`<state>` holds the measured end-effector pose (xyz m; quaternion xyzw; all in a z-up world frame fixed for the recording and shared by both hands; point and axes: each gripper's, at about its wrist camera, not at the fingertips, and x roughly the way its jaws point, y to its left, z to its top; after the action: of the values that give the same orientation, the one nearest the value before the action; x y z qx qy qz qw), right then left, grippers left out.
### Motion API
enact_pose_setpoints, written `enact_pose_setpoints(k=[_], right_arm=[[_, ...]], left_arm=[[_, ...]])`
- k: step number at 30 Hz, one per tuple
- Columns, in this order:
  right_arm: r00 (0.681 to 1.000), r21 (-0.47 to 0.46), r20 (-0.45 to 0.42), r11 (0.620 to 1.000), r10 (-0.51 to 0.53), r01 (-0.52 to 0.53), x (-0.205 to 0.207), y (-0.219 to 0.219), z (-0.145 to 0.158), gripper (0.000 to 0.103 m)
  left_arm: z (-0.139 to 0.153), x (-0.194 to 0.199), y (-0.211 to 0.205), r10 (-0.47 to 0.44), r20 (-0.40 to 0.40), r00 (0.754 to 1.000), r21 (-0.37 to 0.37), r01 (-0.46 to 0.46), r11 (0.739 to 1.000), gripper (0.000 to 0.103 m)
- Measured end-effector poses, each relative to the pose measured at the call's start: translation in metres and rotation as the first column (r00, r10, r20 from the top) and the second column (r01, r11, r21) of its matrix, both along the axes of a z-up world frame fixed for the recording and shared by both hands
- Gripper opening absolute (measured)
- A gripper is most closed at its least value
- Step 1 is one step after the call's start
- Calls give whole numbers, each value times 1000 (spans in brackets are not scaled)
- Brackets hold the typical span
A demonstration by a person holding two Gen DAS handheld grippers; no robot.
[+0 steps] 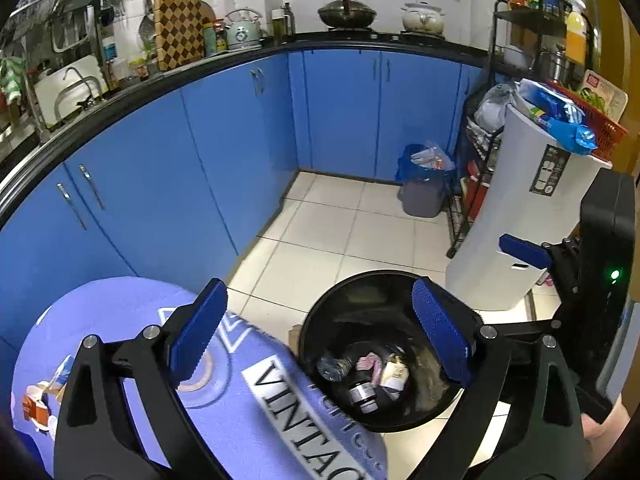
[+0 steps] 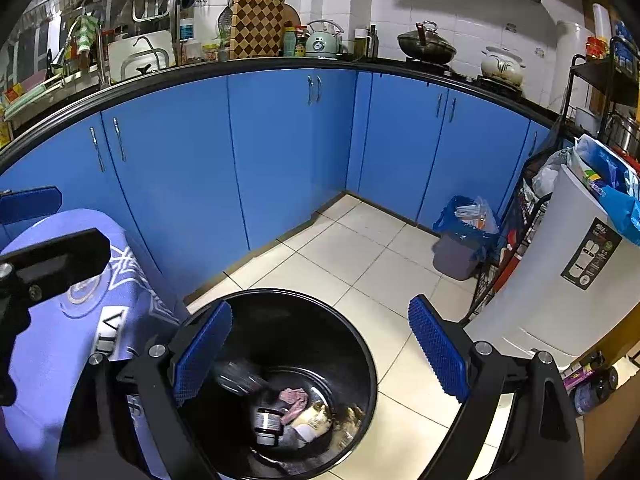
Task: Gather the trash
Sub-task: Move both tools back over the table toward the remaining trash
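Kitchen | tablecloth (image 1: 248, 392) reads "VINTA" | both tools (image 1: 320, 336) (image 2: 320, 354) wide apart, empty

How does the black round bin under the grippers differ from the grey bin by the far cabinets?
The black round bin stands close beside the purple cloth; the grey bin stands far off by the blue cabinets. The black round bin has no visible liner; the grey bin wears a blue bag folded over its rim. Trash lies low at the black bin's bottom, but rises above the grey bin's rim. Both stand upright on the tiled floor, uncovered.
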<state>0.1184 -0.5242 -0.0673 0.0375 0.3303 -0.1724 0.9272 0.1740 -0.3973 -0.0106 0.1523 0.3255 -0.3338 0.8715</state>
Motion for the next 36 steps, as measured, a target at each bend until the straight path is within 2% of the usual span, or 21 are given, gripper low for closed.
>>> enact_pose_setpoints(k=[7, 12, 21, 27, 36], right_arm=[[997, -1, 21, 997, 76, -76, 7, 37, 13, 88], [987, 13, 20, 987, 162, -162, 21, 78, 17, 88], [951, -15, -10, 951, 308, -308, 46, 160, 13, 88], [929, -48, -41, 928, 368, -370, 57, 203, 9, 88], [919, -13, -105, 924, 379, -382, 73, 218, -14, 88]], left_arm=[[3, 1, 41, 63, -2, 998, -21, -63, 998, 92], [6, -1, 90, 135, 28, 990, -24, -134, 991, 93], [-5, 1, 174, 282, 34, 959, 12, -282, 959, 94], [-18, -1, 225, 357, 13, 934, 20, -358, 934, 94], [-50, 1, 272, 434, -67, 898, 47, -432, 901, 94]])
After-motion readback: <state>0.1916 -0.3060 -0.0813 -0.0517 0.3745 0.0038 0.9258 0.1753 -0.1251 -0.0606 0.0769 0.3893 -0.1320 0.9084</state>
